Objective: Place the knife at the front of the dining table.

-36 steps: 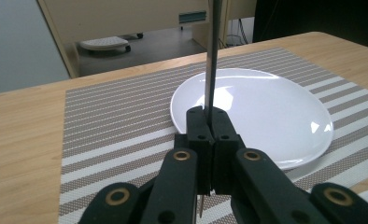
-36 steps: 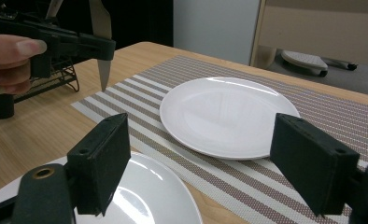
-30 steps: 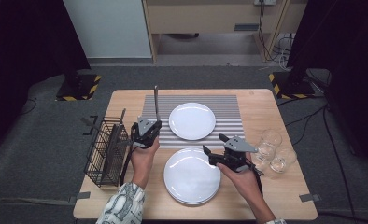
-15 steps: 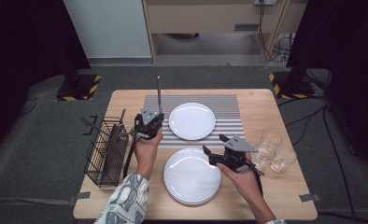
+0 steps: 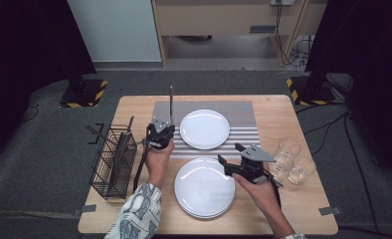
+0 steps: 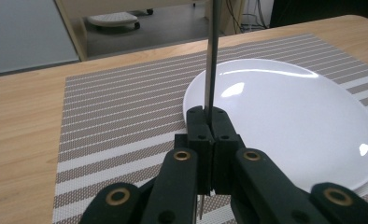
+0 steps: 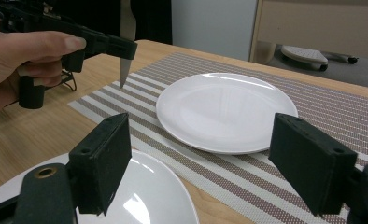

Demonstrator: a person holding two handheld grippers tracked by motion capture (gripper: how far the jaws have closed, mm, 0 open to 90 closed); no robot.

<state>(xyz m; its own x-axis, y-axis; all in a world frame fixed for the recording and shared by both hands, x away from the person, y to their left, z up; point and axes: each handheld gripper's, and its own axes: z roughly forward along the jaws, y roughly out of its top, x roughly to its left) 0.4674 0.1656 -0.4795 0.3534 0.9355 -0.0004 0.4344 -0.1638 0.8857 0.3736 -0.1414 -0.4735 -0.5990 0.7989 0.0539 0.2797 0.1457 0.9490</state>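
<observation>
My left gripper [image 5: 160, 130] is shut on a table knife [image 5: 171, 102] and holds it upright over the left part of the striped placemat [image 5: 244, 119]. In the left gripper view the knife [image 6: 211, 56] rises thin and straight from the closed jaws [image 6: 209, 116], beside a white plate [image 6: 285, 116]. The right gripper view shows the knife's tip [image 7: 124, 70] pointing down just above the mat. My right gripper [image 5: 230, 155] stands open at the right rim of the near stack of plates [image 5: 204, 186], with nothing between its pads [image 7: 105, 158].
A black wire basket [image 5: 113, 162] holding cutlery stands at the table's left edge. Three clear glasses [image 5: 288, 148] stand at the right. The far white plate [image 5: 204, 129] lies on the placemat. Both forearms come in from the front edge.
My left gripper has carried the knife away from the person and slightly right, onto the left part of the mat, and a little lower. The right gripper has stayed put.
</observation>
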